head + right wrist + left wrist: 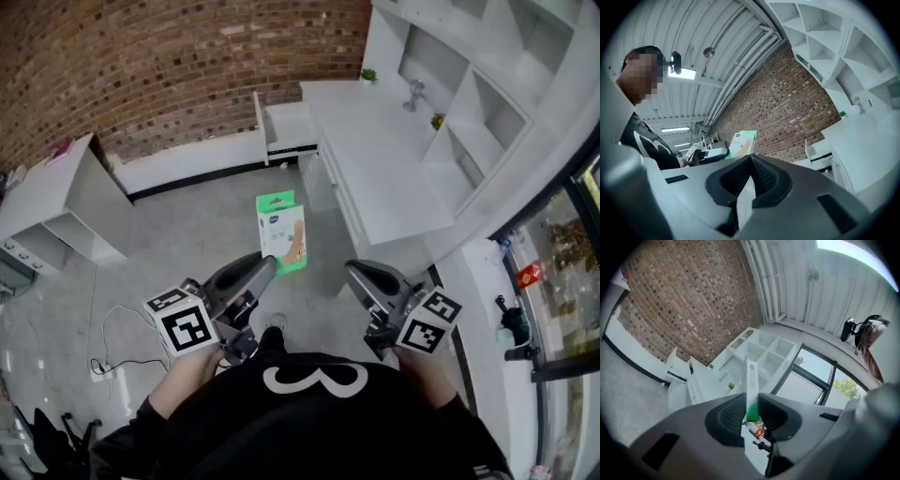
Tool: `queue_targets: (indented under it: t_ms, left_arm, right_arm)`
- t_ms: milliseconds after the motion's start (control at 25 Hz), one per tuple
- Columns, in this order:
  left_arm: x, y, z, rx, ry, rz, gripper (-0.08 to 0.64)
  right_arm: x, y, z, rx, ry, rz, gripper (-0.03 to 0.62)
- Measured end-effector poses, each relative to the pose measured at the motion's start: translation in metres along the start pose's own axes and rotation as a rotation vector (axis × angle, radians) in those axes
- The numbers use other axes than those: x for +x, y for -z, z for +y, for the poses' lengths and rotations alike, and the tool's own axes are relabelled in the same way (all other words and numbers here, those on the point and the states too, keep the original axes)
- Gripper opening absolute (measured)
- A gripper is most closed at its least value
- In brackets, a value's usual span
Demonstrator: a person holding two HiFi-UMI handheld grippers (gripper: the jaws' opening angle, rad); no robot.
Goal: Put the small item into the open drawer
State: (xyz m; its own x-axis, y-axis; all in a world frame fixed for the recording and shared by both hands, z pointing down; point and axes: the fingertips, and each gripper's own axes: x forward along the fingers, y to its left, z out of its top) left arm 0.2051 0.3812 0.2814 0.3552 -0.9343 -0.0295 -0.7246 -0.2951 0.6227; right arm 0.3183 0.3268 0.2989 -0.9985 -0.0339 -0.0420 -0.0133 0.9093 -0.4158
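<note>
Head view: our left gripper [265, 269] has the small green-and-white box [281, 230] by 1 end, out over the floor. Its long axis runs straight out from the jaws toward the open drawer [289, 128] at the white desk [375, 159], still well apart from it. Our right gripper [359, 274] sits alongside.

Left gripper view: jaws narrow, clamped on the box's green end, box edge-on and sticking out ahead.

Right gripper view: the 2 jaws meet at the tips, nothing between them.
</note>
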Motion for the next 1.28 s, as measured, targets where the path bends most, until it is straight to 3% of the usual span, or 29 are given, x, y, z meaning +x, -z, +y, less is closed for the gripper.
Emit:
queue_targets:
  t_ms: [280, 520, 760, 1280]
  left_arm:
    - [0.011, 0.008, 0.028, -0.038, 0.006, 0.040, 0.083]
    - [0.034, 0.006, 0.066, -0.094, 0.009, 0.092, 0.083]
    - [0.051, -0.013, 0.118, -0.140, -0.005, 0.122, 0.083]
    - [0.069, -0.084, 0.232, -0.169, -0.007, 0.145, 0.083]
  right_arm:
    - [0.014, 0.009, -0.018, -0.033, 0.040, 0.021, 0.008]
    - [0.042, 0.019, -0.056, 0.016, 0.093, 0.075, 0.009]
    - [0.090, 0.025, -0.097, 0.082, 0.133, 0.108, 0.009]
    - [0.217, 0.018, -0.154, 0.087, 0.150, 0.171, 0.009]
